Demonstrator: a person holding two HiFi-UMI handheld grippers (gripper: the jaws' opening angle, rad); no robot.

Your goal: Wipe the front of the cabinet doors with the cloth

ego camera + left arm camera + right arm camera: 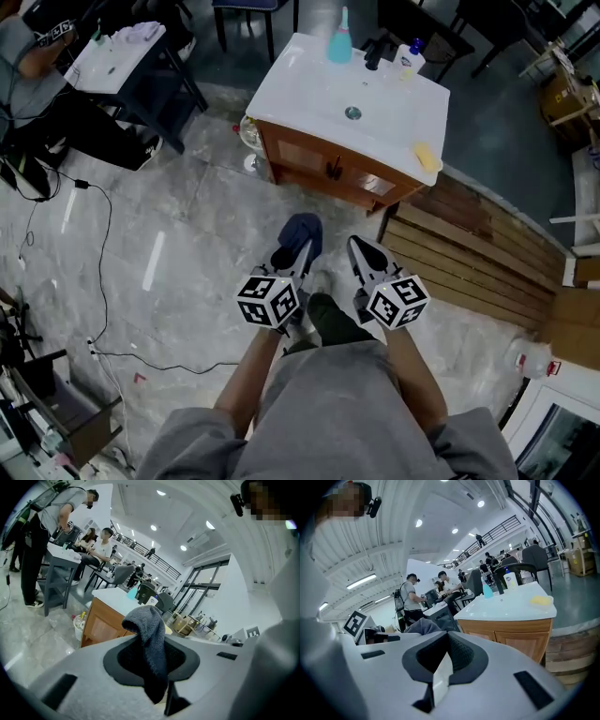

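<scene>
In the head view, two hand-held grippers sit at lower centre: the left hand-held gripper [289,255] pinches one dark grey knitted cloth [302,231], and the right hand-held gripper [362,251] tapers to a point. At upper centre, well apart from the cloth, stands one brown wooden cabinet [281,155] with two doors [309,161]. Its white tabletop [319,89] carries one teal bottle [339,41], one white bottle [410,59] and one yellow sponge [427,157]. In the left gripper view, the cloth hangs clamped between the jaws at centre. In the right gripper view, the jaws are pressed together with nothing between them, both doors at right.
</scene>
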